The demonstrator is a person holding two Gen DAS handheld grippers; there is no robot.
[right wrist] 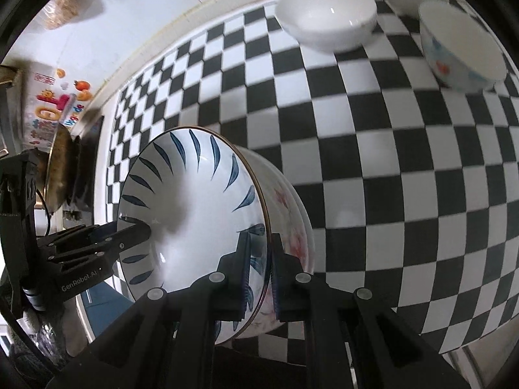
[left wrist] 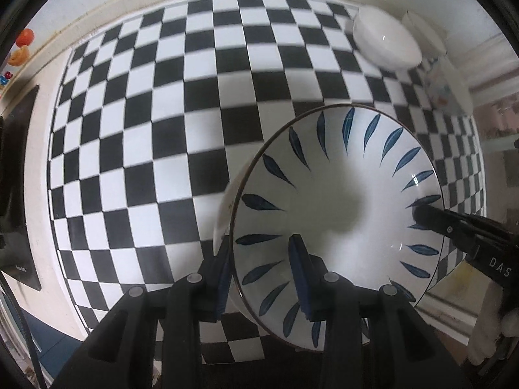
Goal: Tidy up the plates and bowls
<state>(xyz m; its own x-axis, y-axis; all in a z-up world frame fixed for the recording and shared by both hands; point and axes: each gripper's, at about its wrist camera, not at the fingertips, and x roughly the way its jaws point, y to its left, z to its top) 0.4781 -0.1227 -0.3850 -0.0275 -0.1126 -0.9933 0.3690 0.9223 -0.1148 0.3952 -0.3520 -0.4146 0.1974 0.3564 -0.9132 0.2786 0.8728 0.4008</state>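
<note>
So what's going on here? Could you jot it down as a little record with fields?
Surface: black-and-white checkered cloth
Held item: blue-leaf bowl, gripped on opposite sides of its rim by both grippers
Left gripper: fingers either side of the rim
Right gripper: same, on the far side of the rim
Beneath it: the right wrist view shows a pink-flowered bowl nested under the blue-leaf bowl
Other dishes: plain white bowl and a bowl with blue and orange print, standing apart at the far end
</note>
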